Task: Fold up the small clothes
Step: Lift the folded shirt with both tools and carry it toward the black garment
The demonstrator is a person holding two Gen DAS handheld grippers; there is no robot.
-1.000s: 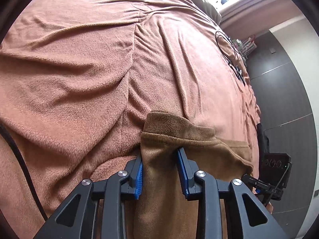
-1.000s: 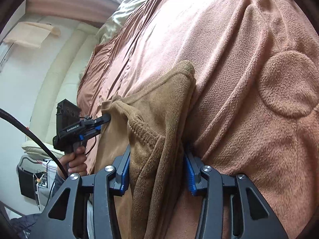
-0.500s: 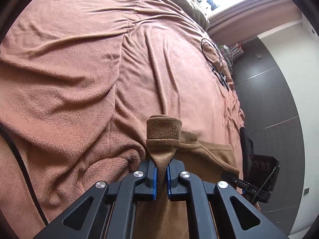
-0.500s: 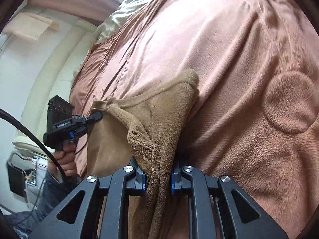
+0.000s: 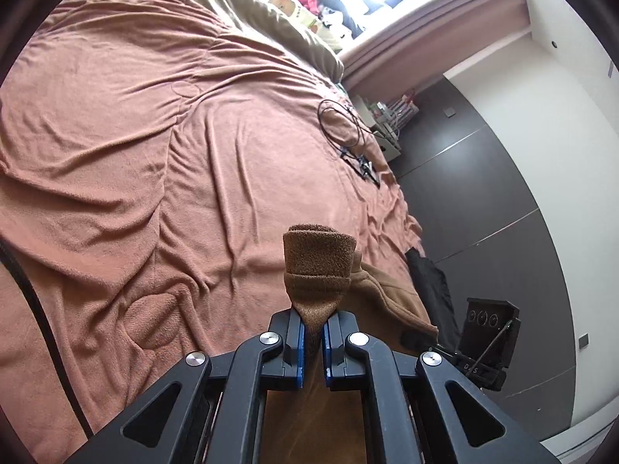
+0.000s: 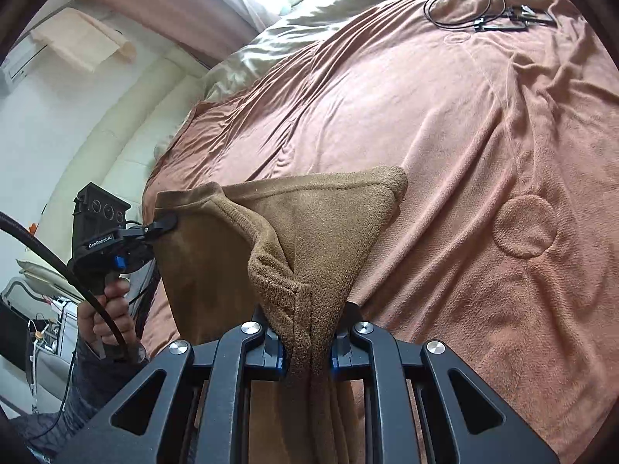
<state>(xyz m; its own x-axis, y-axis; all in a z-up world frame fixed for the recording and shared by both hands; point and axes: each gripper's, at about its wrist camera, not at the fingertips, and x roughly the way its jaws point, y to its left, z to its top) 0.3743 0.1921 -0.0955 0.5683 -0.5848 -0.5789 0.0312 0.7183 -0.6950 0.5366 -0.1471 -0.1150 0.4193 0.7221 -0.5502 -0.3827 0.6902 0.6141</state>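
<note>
Bed: we see a wide bed covered by a rumpled pinkish-brown fleece blanket [image 5: 162,162] that fills most of both wrist views.
Pillow: we find an olive-green pillow [image 5: 247,11] at the far end of the bed, under a bright window.
Garment: we hold a small brown fleece garment [image 6: 309,224] stretched in the air above the blanket, between our two grippers; its lower part hangs down out of view.
Garment edge, left side: we see a ribbed band [image 5: 319,257] of the garment standing up in a folded hump just past the left fingertips.
Garment edge, right side: we see a seamed corner [image 6: 390,181] of the garment pointing out over the blanket, beyond the right fingertips.
Left gripper: our left gripper [image 5: 314,342] is clamped on the garment, its blue pads [image 5: 301,352] pressing a narrow pinch of brown cloth. From the right wrist view we see it [image 6: 164,224] biting the garment's far corner.
Right gripper: our right gripper [image 6: 307,352] is clamped on a thicker bunch of the same garment, its jaws having just closed on it.
Hand: we see a hand [image 6: 110,309] wrapped round the left gripper's handle.
Cable: we notice a thin black looped cable [image 5: 342,123] lying on the blanket's far side, well apart from the garment.
</note>
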